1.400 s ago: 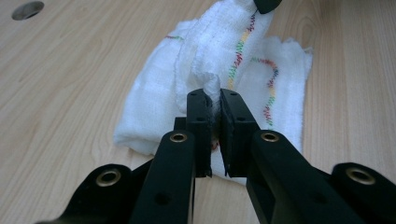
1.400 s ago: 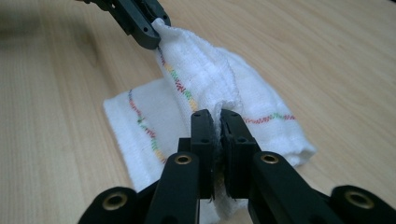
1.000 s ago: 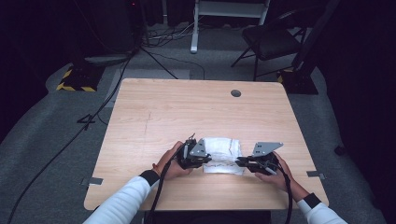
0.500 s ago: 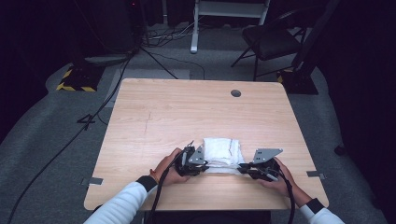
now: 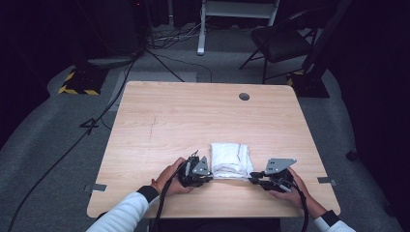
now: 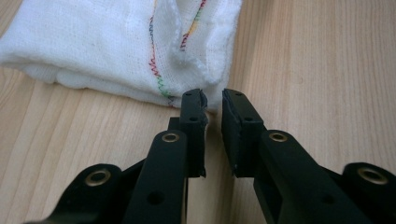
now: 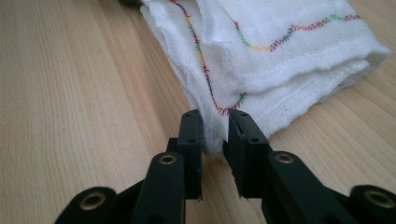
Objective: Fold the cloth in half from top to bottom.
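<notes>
— Since a second ago, the folded white cloth (image 5: pixel 231 159) has been tidied into a squarer stack, and both grippers have been drawn in low against its near corners.

— Where is the cloth seen now?

— It is laid flat on the worktop (image 5: pixel 193 116), near the front edge, between the two hands. Rainbow-coloured stitching is seen along its hems in both gripper views.

— And the left gripper (image 6: pixel 214 100)?

— It is held at the cloth's near left corner. Its jaws are parted by a narrow gap; the cloth's edge is seen just ahead of the tips, and nothing is pinched.

— The right gripper (image 7: pixel 215 119)?

— Its jaws have just been opening. A fold of the cloth's corner is seen between them, but a gap is kept on either side, so no squeeze is made out.

— Anything farther out?

— A dark grommet hole (image 5: pixel 244 96) is set near the worktop's far edge, and a black chair (image 5: pixel 283 41) is stood on the grey floor beyond.
</notes>
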`<action>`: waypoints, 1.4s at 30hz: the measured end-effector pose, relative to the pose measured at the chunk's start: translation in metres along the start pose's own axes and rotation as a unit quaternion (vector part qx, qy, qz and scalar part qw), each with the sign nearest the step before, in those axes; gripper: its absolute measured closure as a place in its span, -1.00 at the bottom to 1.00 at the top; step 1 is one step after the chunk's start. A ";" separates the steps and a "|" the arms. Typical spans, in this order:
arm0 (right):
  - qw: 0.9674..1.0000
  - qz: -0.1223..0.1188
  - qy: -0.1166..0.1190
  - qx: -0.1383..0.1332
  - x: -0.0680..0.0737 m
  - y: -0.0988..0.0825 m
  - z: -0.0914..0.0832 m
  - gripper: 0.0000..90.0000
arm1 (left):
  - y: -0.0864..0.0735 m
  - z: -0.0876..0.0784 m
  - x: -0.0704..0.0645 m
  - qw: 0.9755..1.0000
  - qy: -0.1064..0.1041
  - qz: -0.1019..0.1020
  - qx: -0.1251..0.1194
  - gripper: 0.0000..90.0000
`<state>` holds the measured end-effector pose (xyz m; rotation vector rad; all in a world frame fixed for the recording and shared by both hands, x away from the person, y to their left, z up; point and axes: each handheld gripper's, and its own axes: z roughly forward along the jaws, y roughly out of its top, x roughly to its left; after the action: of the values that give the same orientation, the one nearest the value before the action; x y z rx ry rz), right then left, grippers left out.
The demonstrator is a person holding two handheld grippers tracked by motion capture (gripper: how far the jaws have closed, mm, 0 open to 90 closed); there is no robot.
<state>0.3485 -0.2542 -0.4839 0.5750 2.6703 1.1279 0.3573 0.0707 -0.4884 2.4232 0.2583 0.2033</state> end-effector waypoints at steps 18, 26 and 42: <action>0.997 0.008 -0.069 -0.026 -0.012 0.008 -0.030 0.15 | 0.004 -0.023 0.004 0.997 0.055 -0.045 -0.024 -0.25; 0.995 0.012 -0.099 -0.009 -0.014 0.008 -0.036 -0.16 | -0.002 -0.035 0.004 0.996 0.080 -0.048 -0.006 -0.45; 0.987 0.036 -0.158 0.022 -0.021 -0.023 -0.058 -0.39 | -0.039 -0.072 0.008 0.985 0.153 -0.078 0.017 -0.56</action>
<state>0.3433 -0.3152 -0.4602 0.7914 2.4237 0.9091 0.3444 0.1467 -0.4587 2.3860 0.5906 0.5047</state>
